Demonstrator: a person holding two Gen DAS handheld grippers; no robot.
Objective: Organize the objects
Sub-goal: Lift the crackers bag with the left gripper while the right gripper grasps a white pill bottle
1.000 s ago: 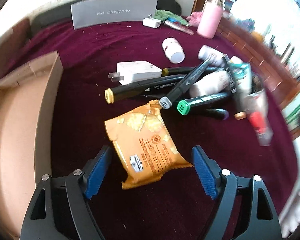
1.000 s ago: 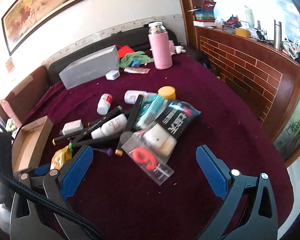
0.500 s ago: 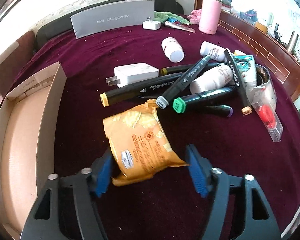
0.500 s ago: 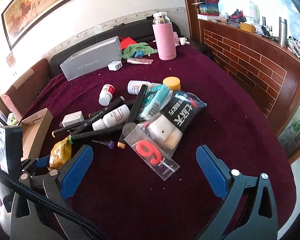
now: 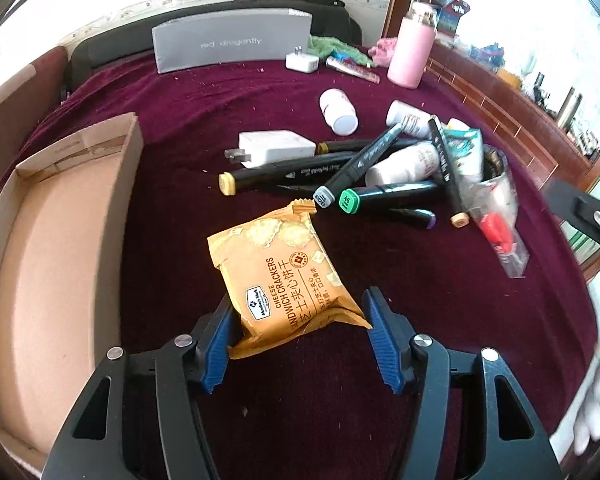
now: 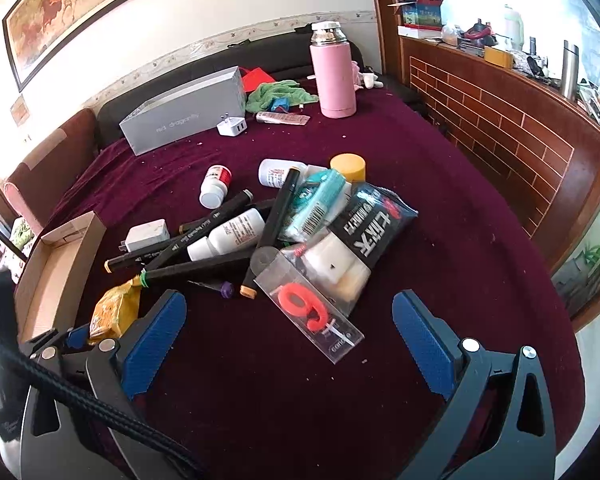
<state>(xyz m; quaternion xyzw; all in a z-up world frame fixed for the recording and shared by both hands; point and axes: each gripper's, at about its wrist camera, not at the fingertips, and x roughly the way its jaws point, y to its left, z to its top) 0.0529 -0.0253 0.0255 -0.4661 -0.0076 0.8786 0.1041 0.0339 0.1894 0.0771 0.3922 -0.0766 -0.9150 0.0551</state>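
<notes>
The left tongs (image 5: 296,332) are closing on the orange foil packet of cheese sandwich crackers (image 5: 286,276), its near end pinched between the blue pads and its far end tilted up over the maroon cloth tabletop (image 5: 400,320). This looks like the pick-up step. Next, I'd judge, the packet must swing left and drop into the open brown cardboard box (image 5: 56,248) just beside it. The right tongs (image 6: 288,344) hang wide apart and empty, near the heap of black marker pens (image 6: 204,248).
</notes>
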